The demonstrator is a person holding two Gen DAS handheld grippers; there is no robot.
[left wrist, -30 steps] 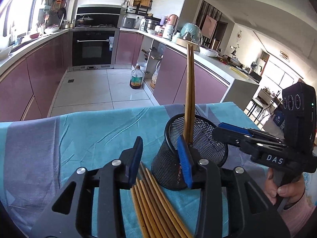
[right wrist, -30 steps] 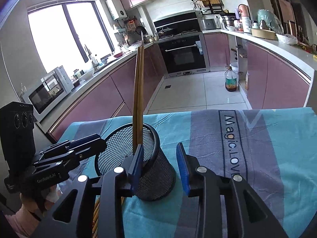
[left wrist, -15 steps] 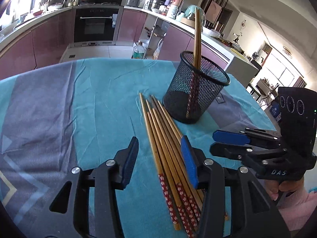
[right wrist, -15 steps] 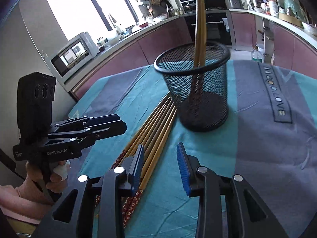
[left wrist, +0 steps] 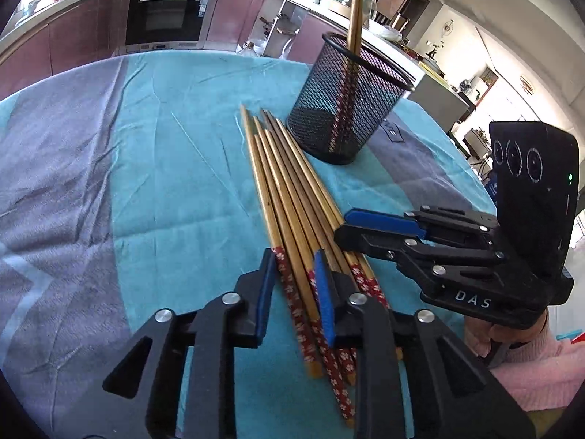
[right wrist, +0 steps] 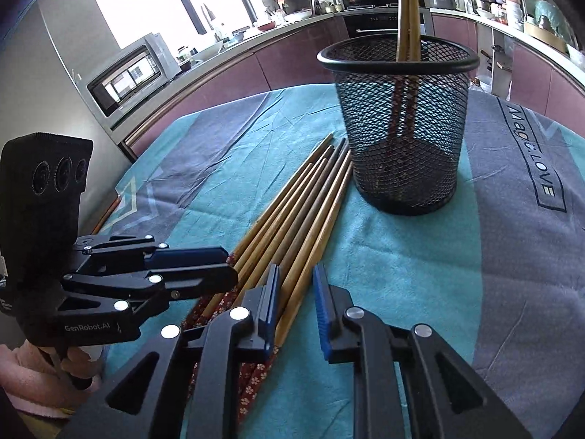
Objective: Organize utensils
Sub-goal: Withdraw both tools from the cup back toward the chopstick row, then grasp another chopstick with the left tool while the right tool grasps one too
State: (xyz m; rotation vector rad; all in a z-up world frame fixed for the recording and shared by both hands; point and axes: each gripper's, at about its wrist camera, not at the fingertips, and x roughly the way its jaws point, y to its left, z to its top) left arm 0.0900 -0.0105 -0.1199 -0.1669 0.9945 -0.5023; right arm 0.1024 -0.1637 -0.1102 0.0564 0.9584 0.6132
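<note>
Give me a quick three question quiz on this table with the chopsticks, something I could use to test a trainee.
1. Where do the loose chopsticks lie?
A. inside the holder
B. on the cloth, beside the holder
C. on the floor
2. True or false: the holder lies on its side.
3. How many upright chopsticks stand in the holder?

Key: 1 B. 2 False, it stands upright. 3 Two.
</note>
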